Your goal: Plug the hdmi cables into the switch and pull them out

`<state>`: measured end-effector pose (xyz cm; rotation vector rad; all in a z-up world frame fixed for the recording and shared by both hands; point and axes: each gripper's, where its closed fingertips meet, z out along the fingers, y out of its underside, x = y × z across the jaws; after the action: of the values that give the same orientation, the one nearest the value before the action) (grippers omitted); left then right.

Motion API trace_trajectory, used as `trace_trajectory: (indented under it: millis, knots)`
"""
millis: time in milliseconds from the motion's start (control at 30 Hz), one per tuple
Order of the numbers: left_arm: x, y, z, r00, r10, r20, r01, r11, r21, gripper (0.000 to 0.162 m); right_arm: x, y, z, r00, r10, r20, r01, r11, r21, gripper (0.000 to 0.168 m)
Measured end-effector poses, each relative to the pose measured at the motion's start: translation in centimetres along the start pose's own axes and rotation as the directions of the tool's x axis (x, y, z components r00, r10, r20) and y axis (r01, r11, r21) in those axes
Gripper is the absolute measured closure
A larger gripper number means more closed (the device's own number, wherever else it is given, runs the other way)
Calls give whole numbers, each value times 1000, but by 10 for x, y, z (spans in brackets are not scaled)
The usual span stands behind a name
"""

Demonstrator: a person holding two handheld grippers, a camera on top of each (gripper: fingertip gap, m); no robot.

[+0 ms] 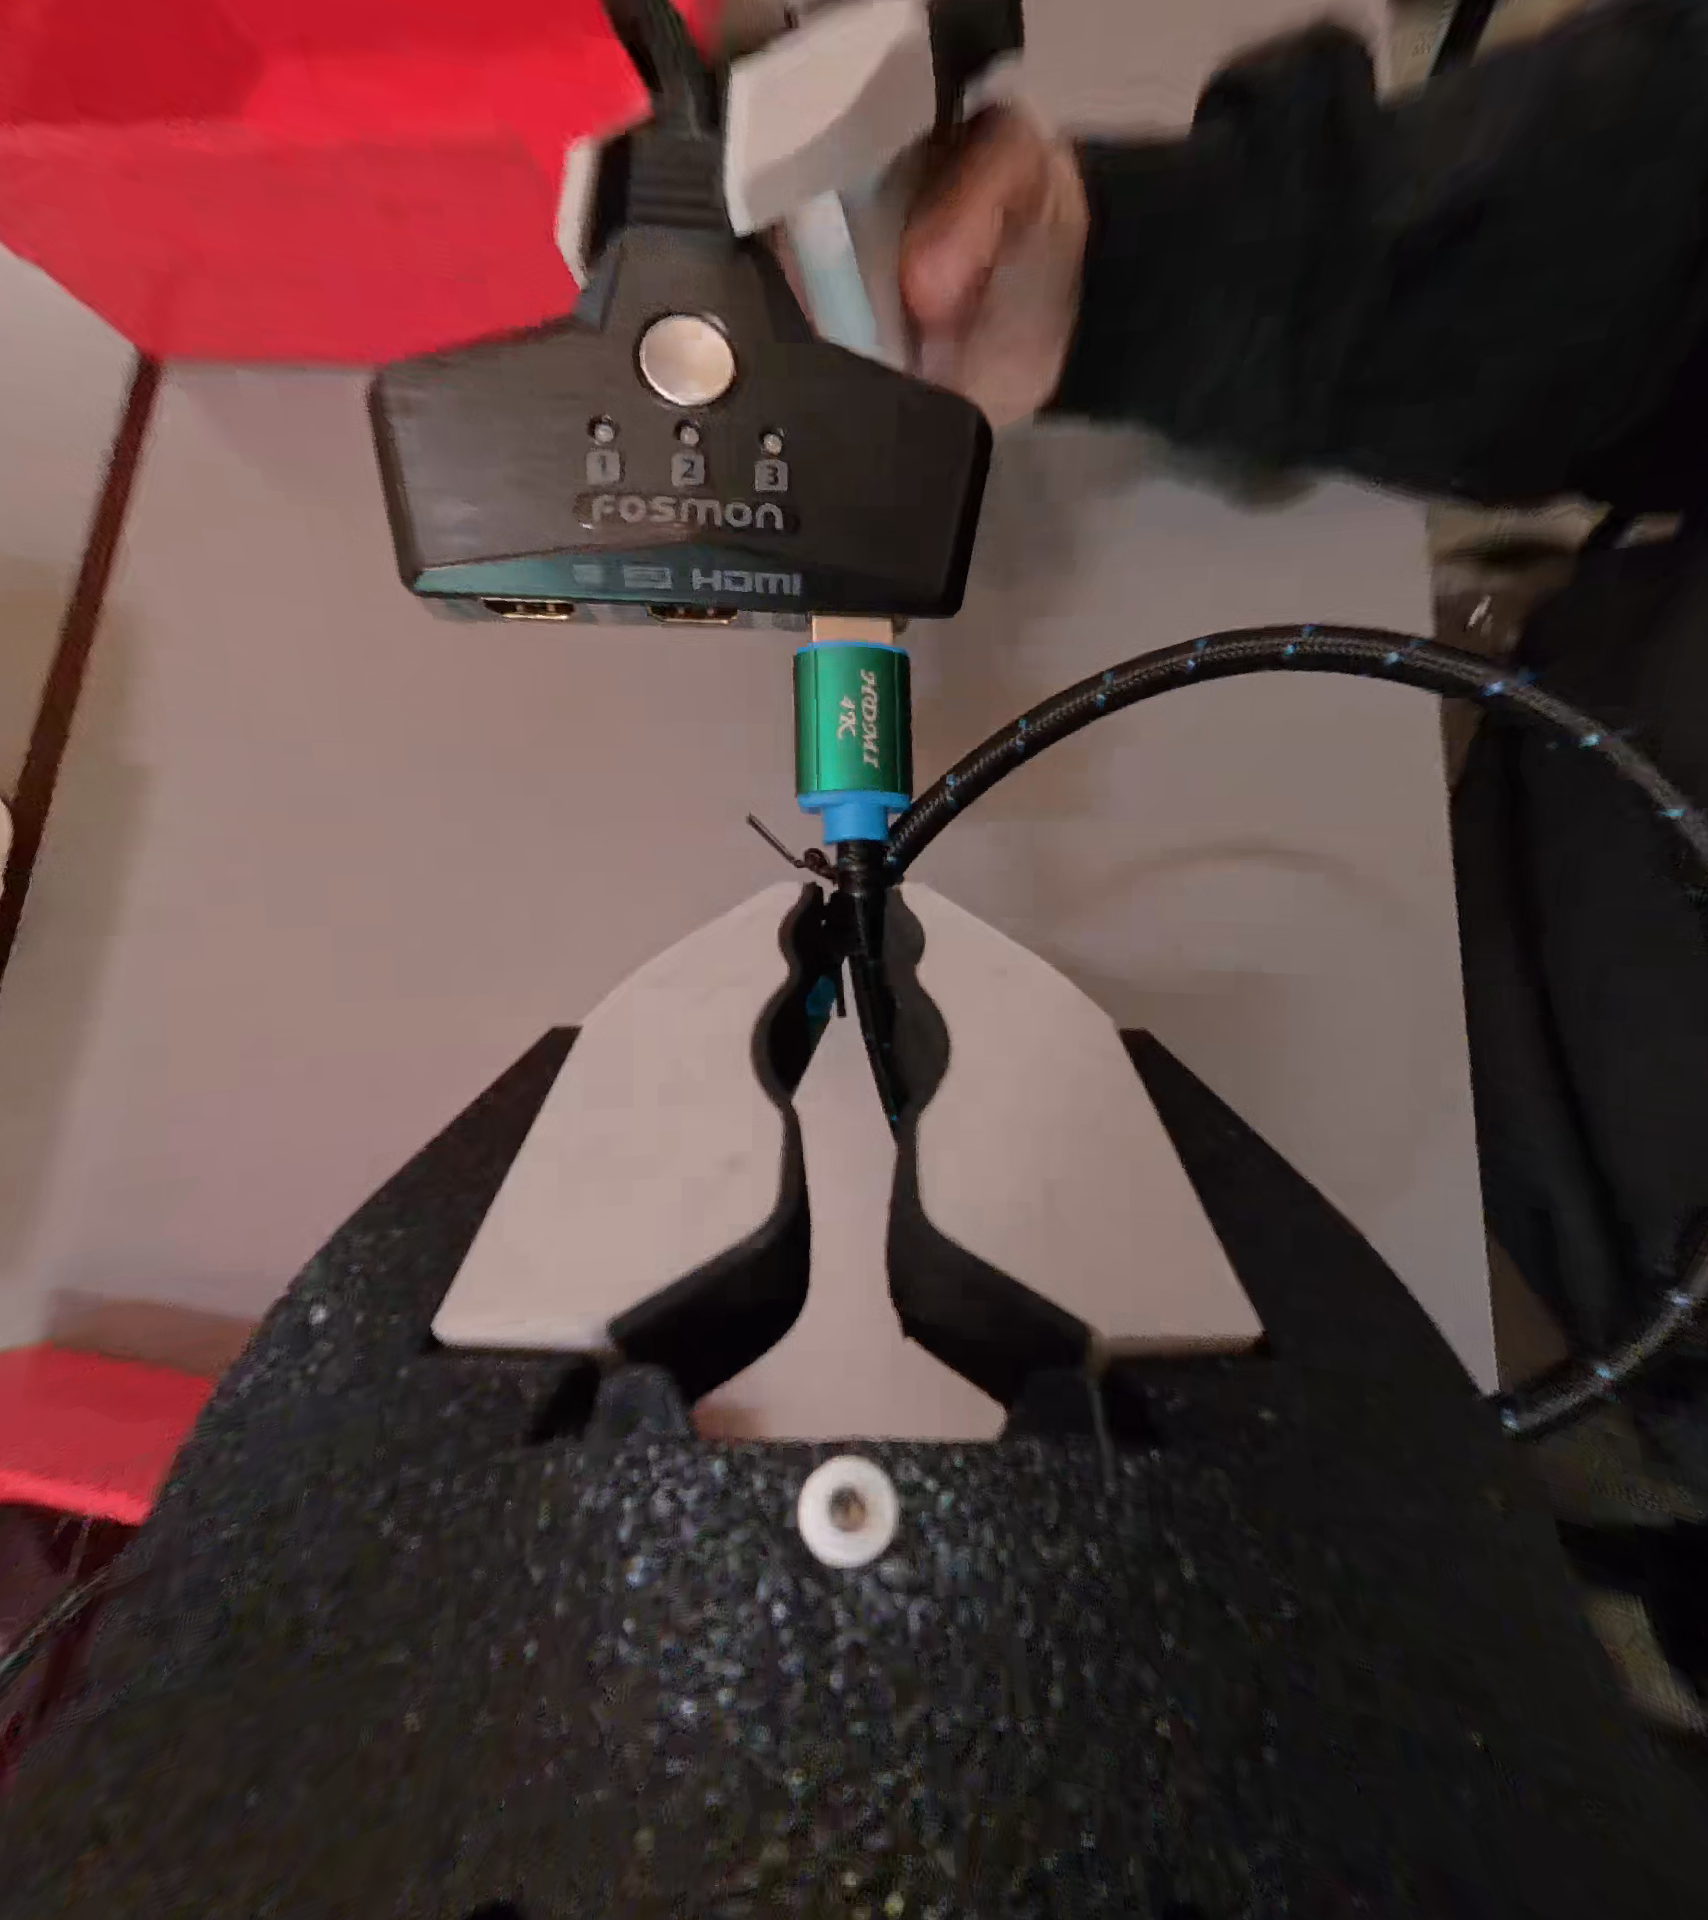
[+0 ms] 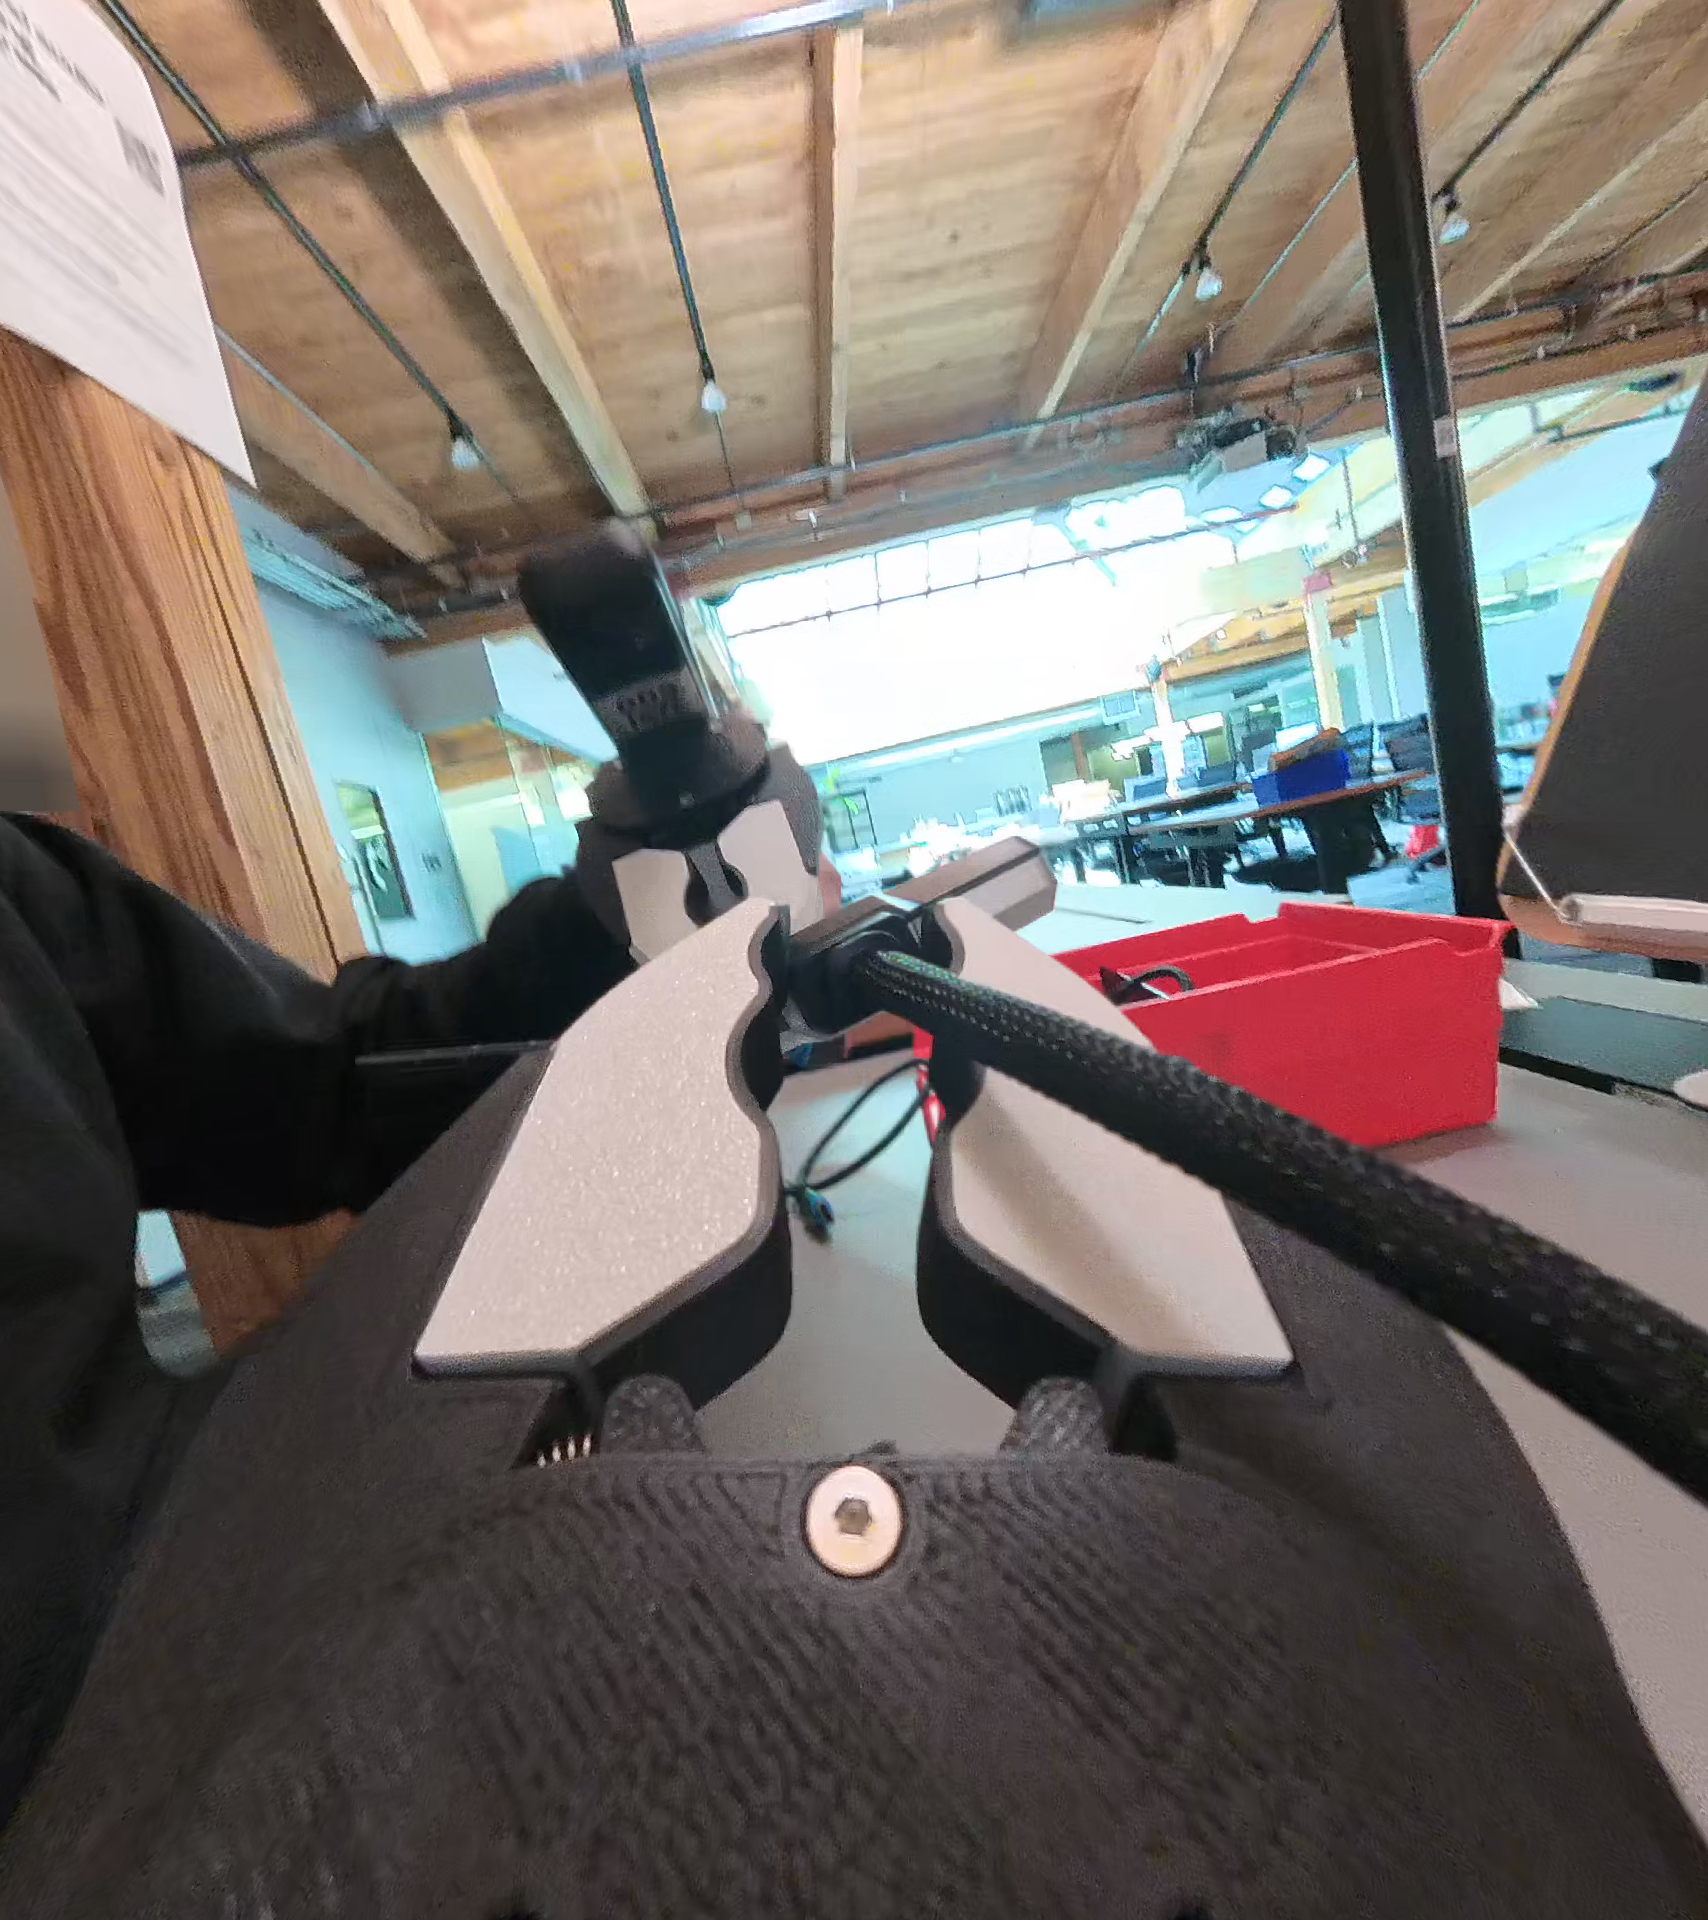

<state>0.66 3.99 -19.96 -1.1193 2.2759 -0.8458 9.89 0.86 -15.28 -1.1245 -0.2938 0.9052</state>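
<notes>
Left wrist view, nearest: left gripper (image 1: 845,914) was clenched on the braided cable (image 1: 1598,914) just behind the green plug (image 1: 850,732), pinching at the cable-tie point rather than on the plug body. The cable looped out right in a wide arc and came back under the gripper.

Just beyond: the plug's metal tip (image 1: 855,627) sat at the right-hand port of the switch (image 1: 678,488), some bare metal showing, so it was only part-way in. Whether it was going in or coming out could not be told. The other two ports (image 1: 528,611) were empty.

Far: right gripper (image 2: 855,951) held the switch aloft by its tail end, fingers closed on the black neck where the thick cord (image 2: 1349,1174) leaves it. A red bin (image 2: 1349,1029) stood on the table to the right of it.

Risks, as judged:
- Grip on soft cable, not plug: a push would likely buckle the cable and cock the plug in the port; a pull would load the strain relief.
- Switch was hanging in air, held at one end only. Any off-axis force could pivot it in the right gripper and bind or bend the tip.
- The loop could snag the left gripper or the sleeve (image 1: 1401,260) and tug the plug sideways.
- Switch end was blurred in the right wrist view, so hold security there was uncertain.
</notes>
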Motion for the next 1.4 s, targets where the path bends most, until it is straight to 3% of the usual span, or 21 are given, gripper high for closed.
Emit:
trace_trajectory:
  millis: [200, 367, 533, 867, 1400]
  knots:
    - [7, -12, 0, 999, -39, -11, 40, 967, 251, 151, -8, -11, -2, 998, 12, 58, -17, 996, 84, 144]
    - [3, -37, -16, 997, -52, 49, 21, 871, 491, 150, -11, -24, -6, 996, 22, 82, -34, 987, 156, 144]
    - [0, -35, -10, 990, -19, 138, -47, 885, 462, 148, -9, -25, -8, 997, 22, 69, -33, 986, 163, 144]
    - [4, -35, -3, 985, 26, 172, -92, 915, 393, 155, -9, -23, -7, 995, 54, 84, -70, 977, 199, 144]
    - [-1, -37, 5, 978, -9, 208, -90, 882, 462, 156, 2, -23, -13, 996, 75, 38, -82, 971, 226, 143]
